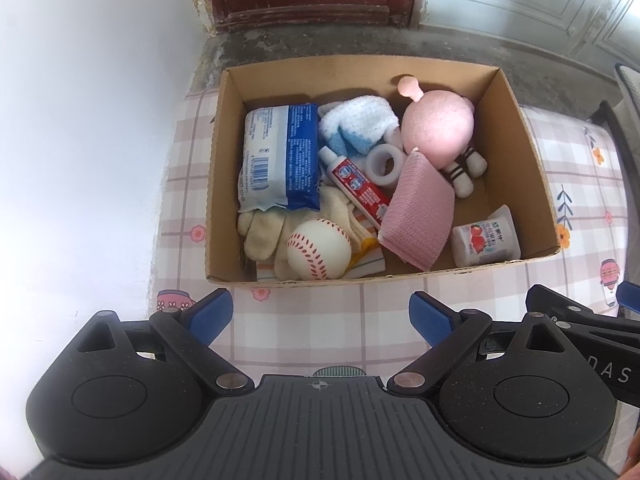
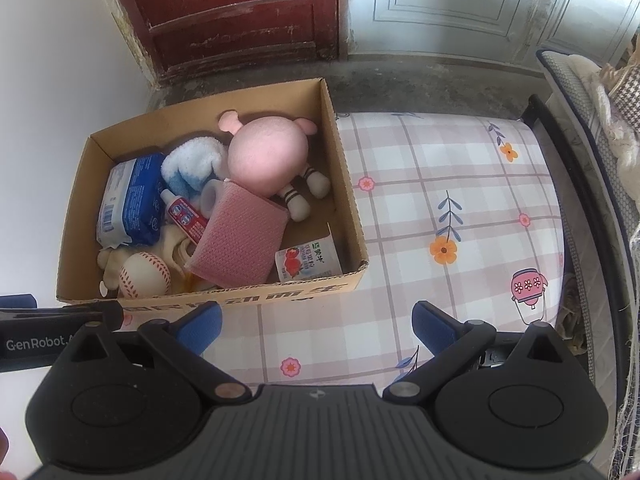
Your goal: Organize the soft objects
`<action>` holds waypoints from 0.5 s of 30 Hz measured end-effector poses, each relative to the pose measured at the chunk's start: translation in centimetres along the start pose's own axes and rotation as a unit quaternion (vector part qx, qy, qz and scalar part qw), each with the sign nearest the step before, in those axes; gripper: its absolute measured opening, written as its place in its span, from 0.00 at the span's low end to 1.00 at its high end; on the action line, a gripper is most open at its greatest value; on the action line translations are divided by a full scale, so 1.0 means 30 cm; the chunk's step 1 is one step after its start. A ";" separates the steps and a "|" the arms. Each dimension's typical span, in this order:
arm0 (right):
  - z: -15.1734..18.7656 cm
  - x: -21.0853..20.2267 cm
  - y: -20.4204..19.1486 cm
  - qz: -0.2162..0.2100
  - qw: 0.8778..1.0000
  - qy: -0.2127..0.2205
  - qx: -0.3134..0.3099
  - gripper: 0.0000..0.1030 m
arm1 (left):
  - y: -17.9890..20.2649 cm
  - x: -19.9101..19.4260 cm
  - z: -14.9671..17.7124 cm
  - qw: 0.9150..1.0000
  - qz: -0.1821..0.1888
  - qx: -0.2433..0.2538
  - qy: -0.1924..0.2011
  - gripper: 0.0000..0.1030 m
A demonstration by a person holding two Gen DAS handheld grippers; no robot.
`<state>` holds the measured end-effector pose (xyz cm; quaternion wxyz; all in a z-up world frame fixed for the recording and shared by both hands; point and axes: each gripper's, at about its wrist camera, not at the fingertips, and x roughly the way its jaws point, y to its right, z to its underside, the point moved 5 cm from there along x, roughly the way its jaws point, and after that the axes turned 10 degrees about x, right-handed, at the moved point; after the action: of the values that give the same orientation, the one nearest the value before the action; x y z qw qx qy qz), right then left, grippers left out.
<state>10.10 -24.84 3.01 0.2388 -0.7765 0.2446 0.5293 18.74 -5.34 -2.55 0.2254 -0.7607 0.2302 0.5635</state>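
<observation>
One open cardboard box (image 1: 516, 152) of corrugated board sits on a counter (image 1: 304, 320) covered in a smooth checked cloth printed with small flowers, at the counter's far left corner. Everything soft lies inside it. Along the box's left wall lies one crinkly blue-and-white plastic pack (image 1: 280, 156); just beside it a fluffy white-and-blue knitted bundle (image 1: 356, 124) lies near the far wall. One round-headed pink plush doll (image 1: 438, 126) with two striped legs lies toward the far right corner. One pink waffle-textured cloth (image 1: 418, 210), folded into a thick rectangle, leans in the middle, with one red-and-white toothpaste tube (image 1: 356, 184) and one pale ring of tape (image 1: 386, 164) touching its left side. At the near edge sits one white ball with red stitching (image 1: 318, 248) on cream-coloured knitted gloves (image 1: 260, 236) — how many gloves, I cannot tell. One small white pouch with a strawberry print (image 1: 486, 238) rests in the near right corner.

The left tongs (image 1: 320, 316) hang over the counter just short of the box's near wall, blue pads wide apart and empty. The right tongs (image 2: 316, 326) stand likewise apart, holding nothing, over bare cloth to the box's right.

Only the right view shows the printing on the box's outer near wall — and the counter's right half, bare of objects.
</observation>
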 end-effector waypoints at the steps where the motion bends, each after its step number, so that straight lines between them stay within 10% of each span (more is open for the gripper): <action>1: 0.001 0.002 -0.002 0.000 1.000 0.000 0.000 1.00 | -0.002 0.000 0.000 1.000 0.000 -0.001 0.000 0.93; 15: 0.009 0.011 -0.022 0.002 1.000 -0.006 -0.009 1.00 | -0.019 0.008 0.010 1.000 -0.002 -0.004 -0.003 0.93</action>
<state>10.43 -24.19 2.70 0.2319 -0.7751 0.2402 0.5364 18.92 -4.73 -2.80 0.2246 -0.7604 0.2256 0.5660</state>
